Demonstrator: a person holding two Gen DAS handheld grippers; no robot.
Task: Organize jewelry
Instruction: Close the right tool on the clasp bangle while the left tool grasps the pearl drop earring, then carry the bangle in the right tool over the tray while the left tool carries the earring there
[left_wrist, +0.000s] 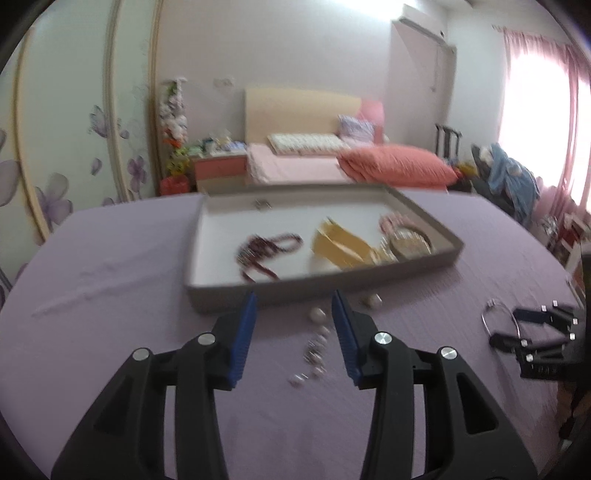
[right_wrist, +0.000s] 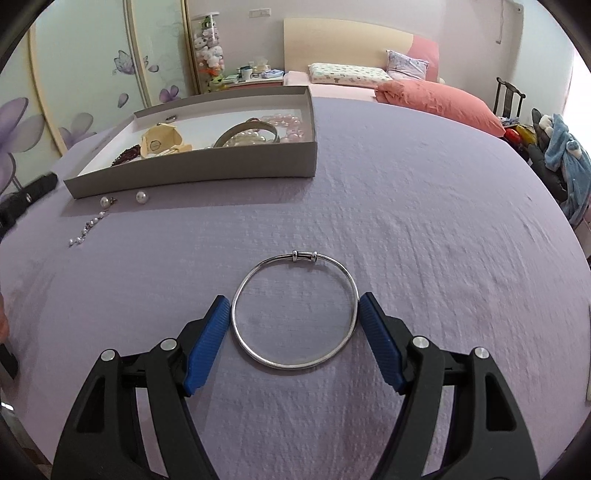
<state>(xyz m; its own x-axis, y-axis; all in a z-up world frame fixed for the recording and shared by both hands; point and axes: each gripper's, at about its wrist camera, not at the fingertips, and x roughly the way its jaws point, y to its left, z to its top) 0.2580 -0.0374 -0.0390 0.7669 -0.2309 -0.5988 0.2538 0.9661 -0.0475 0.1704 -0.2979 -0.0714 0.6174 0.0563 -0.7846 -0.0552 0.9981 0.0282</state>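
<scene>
A thin silver bangle (right_wrist: 295, 363) lies flat on the purple cloth. My right gripper (right_wrist: 293, 298) straddles it, and both blue pads touch its sides at its widest part. My left gripper (left_wrist: 294, 295) stands open low over a small pearl chain (left_wrist: 314, 347), which lies loose between the fingers, untouched. Two loose pearl earrings (left_wrist: 318, 315) (left_wrist: 371, 301) rest just in front of the grey tray (left_wrist: 424, 258). The tray holds a dark red bead bracelet (left_wrist: 266, 247), a yellow pouch (left_wrist: 340, 243) and several pearl and pink bead pieces (right_wrist: 251, 138).
The purple cloth (right_wrist: 406, 203) covers the whole work surface, and the tray (right_wrist: 221, 166) sits at its far left in the right wrist view. A bed with a coral pillow (right_wrist: 439, 99) lies beyond. A chair with blue clothing (right_wrist: 565, 162) stands to the right.
</scene>
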